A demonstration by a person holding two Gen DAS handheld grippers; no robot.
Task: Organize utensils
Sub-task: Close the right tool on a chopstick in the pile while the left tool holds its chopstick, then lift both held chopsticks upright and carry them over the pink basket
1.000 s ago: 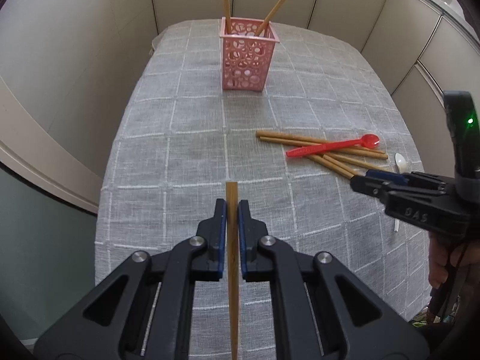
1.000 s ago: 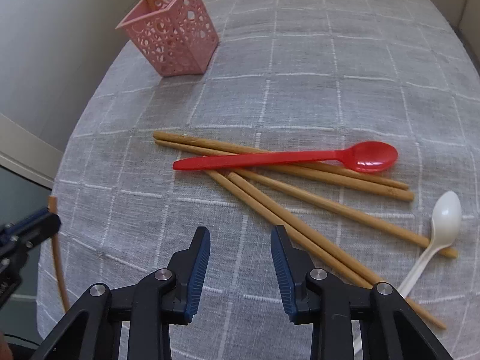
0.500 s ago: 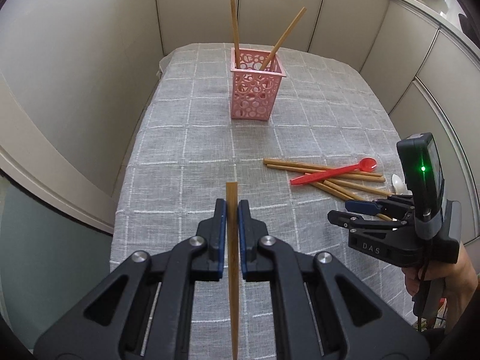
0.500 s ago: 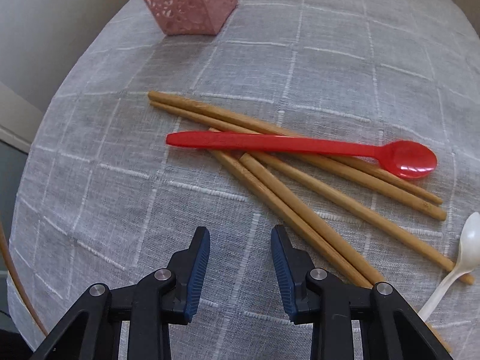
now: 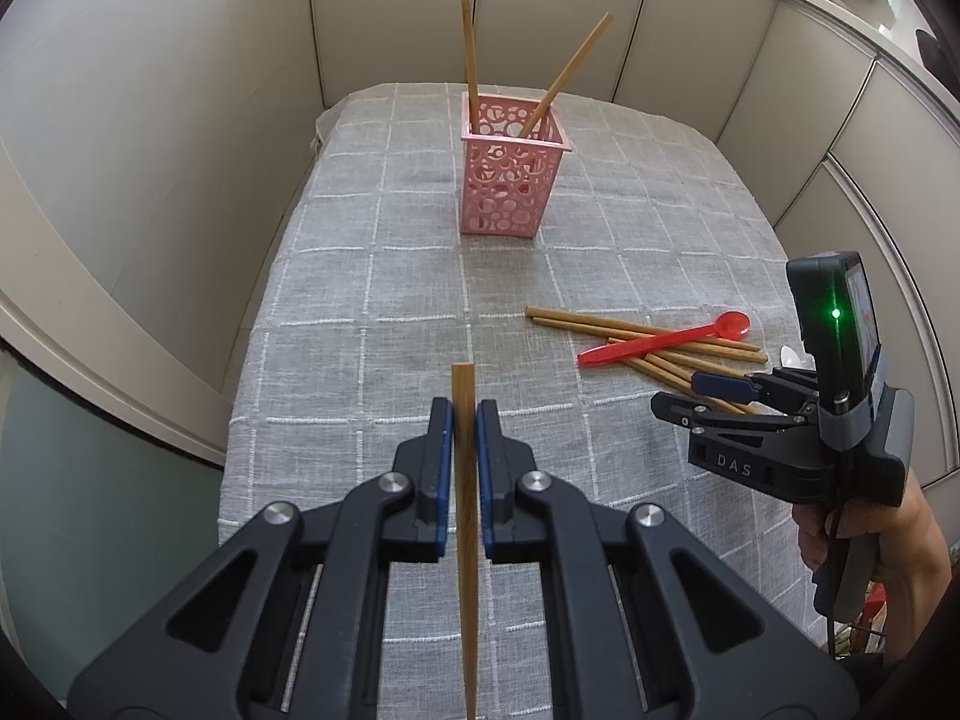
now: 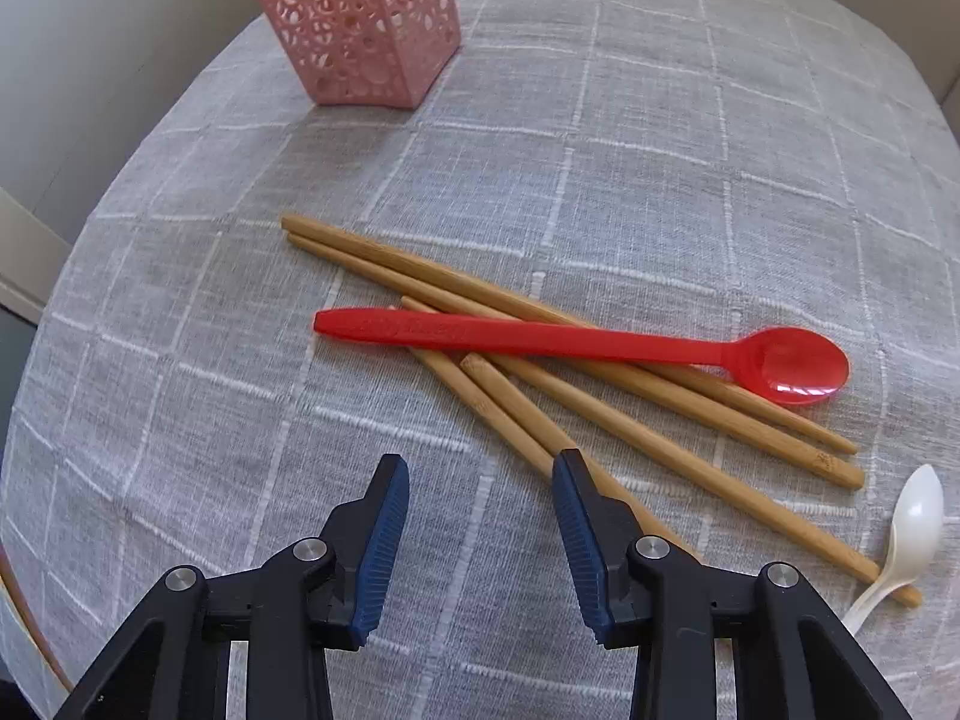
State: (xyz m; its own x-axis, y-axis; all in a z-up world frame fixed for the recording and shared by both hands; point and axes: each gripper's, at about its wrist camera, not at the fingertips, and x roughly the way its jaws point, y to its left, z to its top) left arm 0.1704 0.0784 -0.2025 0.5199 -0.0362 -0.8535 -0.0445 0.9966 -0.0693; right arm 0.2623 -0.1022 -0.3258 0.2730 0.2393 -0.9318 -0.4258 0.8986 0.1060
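My left gripper [image 5: 463,414] is shut on a wooden chopstick [image 5: 465,510], held above the near part of the table. A pink perforated basket [image 5: 511,174] stands at the far middle with two chopsticks [image 5: 470,42] leaning in it; it also shows in the right wrist view [image 6: 360,18]. Several loose chopsticks [image 6: 600,372] lie crossed on the cloth with a red spoon [image 6: 576,339] on top. A white spoon [image 6: 906,534] lies at their right end. My right gripper [image 6: 480,468] is open and empty, just above the near ends of the chopsticks; it also shows in the left wrist view [image 5: 696,396].
The table is covered by a grey checked cloth [image 5: 390,300]. Beige panel walls [image 5: 180,90] close in on the left and far sides. The table's left edge [image 6: 36,300] drops off near the basket side.
My left gripper has pulled back and up with the chopstick, so the basket looks farther. My right gripper has moved forward and lower toward the loose chopsticks, still open.
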